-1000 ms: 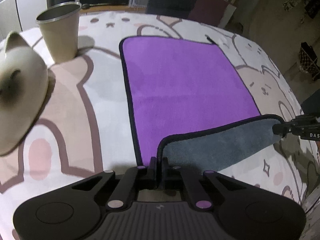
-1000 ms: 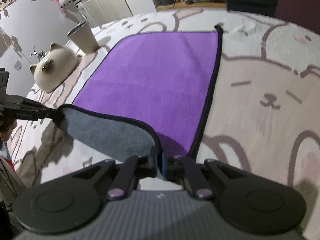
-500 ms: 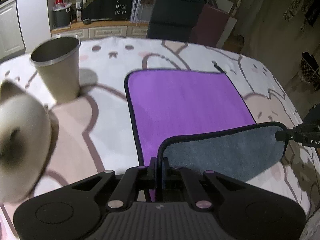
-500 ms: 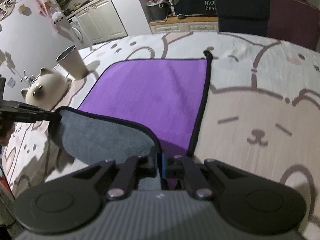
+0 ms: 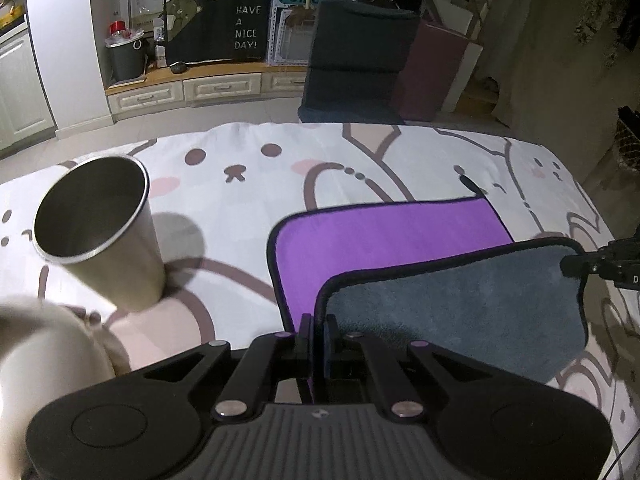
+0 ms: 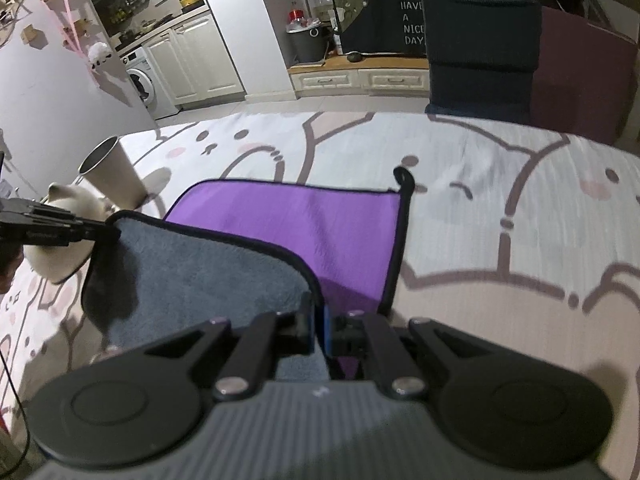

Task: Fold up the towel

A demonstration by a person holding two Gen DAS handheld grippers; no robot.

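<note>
Jaws of both grippers are pressed together on the black-bound edge of the towel, one at each near corner: left gripper (image 5: 318, 334) pinches the near-left corner, right gripper (image 6: 318, 330) the near-right corner, and each shows in the other's view as a dark bar clamped to the far end of the raised edge. White tablecloth printed with pale cartoon animals in pink and brown outline (image 5: 240, 184) covers the whole work surface. Purple microfibre towel with grey underside and black piping (image 5: 384, 232) lies on this cloth; its far half rests flat, purple side up, while the near half is lifted off the cloth and turned over toward the far edge, so the grey underside (image 6: 192, 268) faces the cameras. The raised flap hangs slack between the two grippers above the purple part, not yet laid down on it. A small black hanging loop (image 6: 402, 176) sticks out from the towel's far-right corner, lying on the cloth. Left of the towel, apart from it, stands an upright beige tumbler with a metal rim and dark inside (image 5: 100, 232). Just beside the tumbler, nearer the left gripper, sits a cream cat-shaped ceramic piece with ears (image 6: 60, 248), blurred in the left wrist view.
</note>
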